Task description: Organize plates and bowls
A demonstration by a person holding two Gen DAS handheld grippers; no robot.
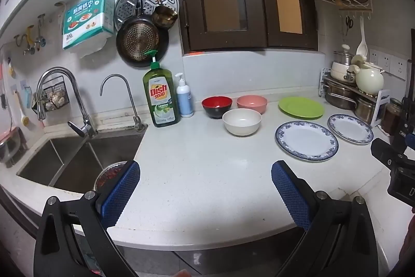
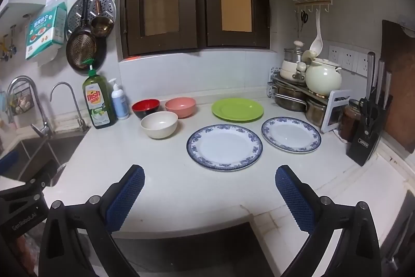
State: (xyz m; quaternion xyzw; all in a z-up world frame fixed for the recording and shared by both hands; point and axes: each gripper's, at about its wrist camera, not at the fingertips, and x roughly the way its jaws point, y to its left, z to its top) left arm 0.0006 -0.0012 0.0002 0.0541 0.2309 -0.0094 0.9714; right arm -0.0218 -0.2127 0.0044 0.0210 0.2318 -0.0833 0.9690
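White counter (image 2: pixel 160 173): holds all the dishes, none stacked yet.
Bowls: red bowl (image 2: pixel 145 108), pink bowl (image 2: pixel 180 107) and cream bowl (image 2: pixel 159 124), close together near the soap bottle (image 2: pixel 98 100), toward the back.
Plates: green plate (image 2: pixel 237 109) at the back, big blue plate (image 2: pixel 224 146) in front of it, small blue plate (image 2: pixel 291 134) to the right, by the pot rack (image 2: pixel 298 92).
Left hand-held gripper (image 1: pixel 206 188): wide apart, holding nothing, low over the front edge of the counter, near the sink (image 1: pixel 77 160).
Right hand-held gripper (image 2: pixel 210 191): wide apart too, holding nothing, just in front of the big blue plate.
Step now: likely reaching for a first dish.
What could go wrong: flat plates, so hard to pinch; could slip and drop or chip on the hard counter.
Another worry: bowls sit very close, so grabbing one could bump its neighbours or the soap bottle.
Also: small blue plate sits near the pot rack and knife block (image 2: pixel 368 129), so a wide swing could knock them.
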